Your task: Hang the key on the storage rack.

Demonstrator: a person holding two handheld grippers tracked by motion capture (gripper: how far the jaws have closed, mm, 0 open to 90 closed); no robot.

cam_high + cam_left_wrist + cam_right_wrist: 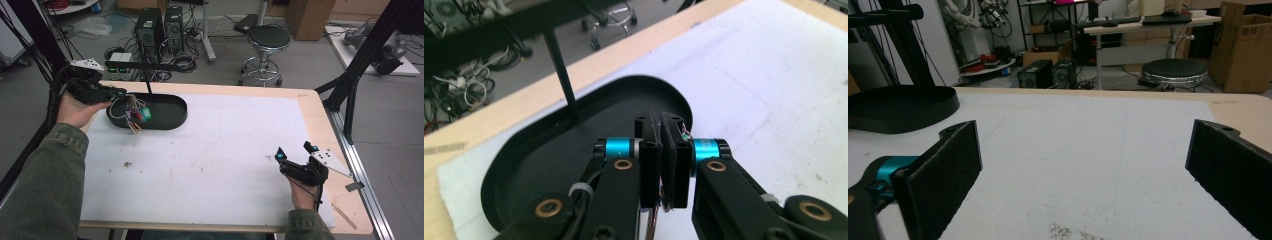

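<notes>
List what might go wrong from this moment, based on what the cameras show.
1. The left gripper, shut on a keyring bundle, holds it by thin strands above the black tray; the grip may slip.
2. The bundle hangs over the tray's near rim, so a drop could land outside it.
3. The thin black post stands close by; a swing might knock it.

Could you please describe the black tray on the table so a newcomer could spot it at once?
Start at the white mat covering the wooden table, then look to its far left corner. There sits the black tray, a shallow oval with a thin black post rising from it, beside the left gripper.
</notes>
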